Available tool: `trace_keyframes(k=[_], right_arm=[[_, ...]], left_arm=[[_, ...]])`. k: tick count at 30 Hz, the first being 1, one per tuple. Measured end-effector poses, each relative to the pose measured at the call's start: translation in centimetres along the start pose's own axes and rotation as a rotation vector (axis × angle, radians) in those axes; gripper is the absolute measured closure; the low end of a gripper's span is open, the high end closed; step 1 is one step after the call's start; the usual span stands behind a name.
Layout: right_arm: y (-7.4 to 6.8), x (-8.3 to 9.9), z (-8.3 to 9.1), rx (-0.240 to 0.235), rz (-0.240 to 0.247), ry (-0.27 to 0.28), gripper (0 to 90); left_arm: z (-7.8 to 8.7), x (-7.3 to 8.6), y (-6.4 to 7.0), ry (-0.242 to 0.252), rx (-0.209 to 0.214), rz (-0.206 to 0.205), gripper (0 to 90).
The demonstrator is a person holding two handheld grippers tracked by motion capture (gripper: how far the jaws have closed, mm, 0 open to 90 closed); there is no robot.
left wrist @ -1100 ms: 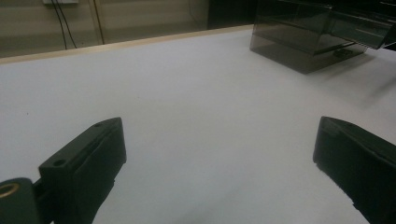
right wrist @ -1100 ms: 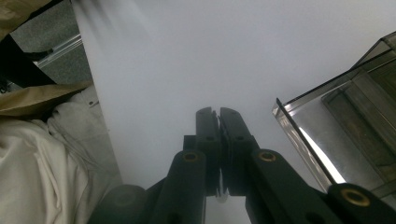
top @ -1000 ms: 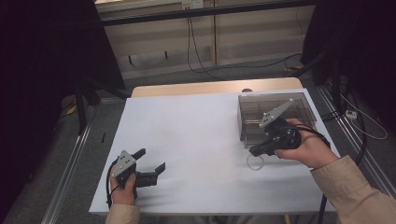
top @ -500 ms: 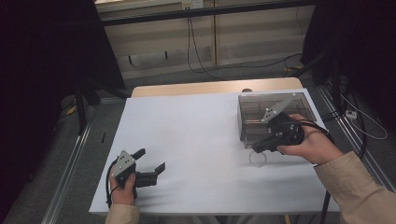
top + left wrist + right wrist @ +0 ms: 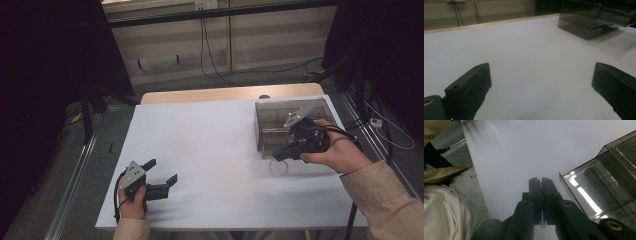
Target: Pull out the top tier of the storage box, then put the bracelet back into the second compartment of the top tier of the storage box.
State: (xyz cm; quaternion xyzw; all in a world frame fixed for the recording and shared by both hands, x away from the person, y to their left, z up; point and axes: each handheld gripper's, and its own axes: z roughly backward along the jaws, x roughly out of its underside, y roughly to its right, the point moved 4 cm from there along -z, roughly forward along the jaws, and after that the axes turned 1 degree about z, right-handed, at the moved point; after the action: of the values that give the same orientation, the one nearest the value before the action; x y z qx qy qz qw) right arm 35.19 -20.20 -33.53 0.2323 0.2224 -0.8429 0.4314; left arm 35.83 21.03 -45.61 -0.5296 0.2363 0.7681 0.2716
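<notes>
A smoky clear plastic box [image 5: 278, 118] with compartments stands at the table's right side. My right gripper [image 5: 277, 156] hangs at its front edge, jaws pressed together. A thin clear ring [image 5: 279, 168] sits just under its tips. In the right gripper view the shut right gripper [image 5: 540, 181] has a pale sliver [image 5: 543, 223] of that ring pinched between the jaws, with the box [image 5: 599, 187] to the right. My left gripper [image 5: 161, 171] rests near the table's front left, open with nothing in it. The left gripper [image 5: 541, 82] looks across the bare sheet toward the box [image 5: 584, 22].
A white sheet [image 5: 210, 145] covers the table, with a wooden strip [image 5: 210, 94] at the far edge. Cables lie on the floor [image 5: 300, 70] beyond. A metal rail [image 5: 75, 175] runs along the left. A beige sleeve [image 5: 439, 127] and pale cloth [image 5: 449, 210] border the right gripper view.
My right gripper has moved away from me, up to the box's front edge, and the clear ring has shifted with it. The left gripper has stayed put.
</notes>
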Motion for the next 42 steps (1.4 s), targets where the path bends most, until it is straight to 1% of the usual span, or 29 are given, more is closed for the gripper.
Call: trace_keyframes(k=[19, 24, 27, 29, 34, 42], right_arm=[[0.4, -0.2, 1.1, 0.013, -0.001, 0.011, 88.1], [0.6, -0.2, 1.6, 0.020, -0.006, 0.007, 88.1], [0.7, -0.2, 1.9, 0.023, -0.011, 0.009, 88.1], [0.7, -0.2, 2.0, 0.026, -0.016, 0.008, 88.0], [0.9, -0.3, 2.4, 0.030, -0.016, 0.007, 88.1], [1.4, -0.5, 3.0, 0.044, -0.021, 0.010, 88.1]], left_arm=[[-0.1, -0.1, 0.0, 0.001, 0.003, 0.000, 2.7], [-0.1, -0.2, -0.2, 0.015, -0.003, 0.017, 2.7], [-0.2, -0.2, -0.1, 0.005, 0.002, 0.006, 2.7], [-0.3, -0.2, -0.1, 0.008, 0.004, 0.002, 2.7], [-0.2, -0.2, -0.1, 0.011, 0.002, 0.011, 2.7], [-0.2, -0.2, 0.0, 0.009, 0.004, 0.009, 2.7]])
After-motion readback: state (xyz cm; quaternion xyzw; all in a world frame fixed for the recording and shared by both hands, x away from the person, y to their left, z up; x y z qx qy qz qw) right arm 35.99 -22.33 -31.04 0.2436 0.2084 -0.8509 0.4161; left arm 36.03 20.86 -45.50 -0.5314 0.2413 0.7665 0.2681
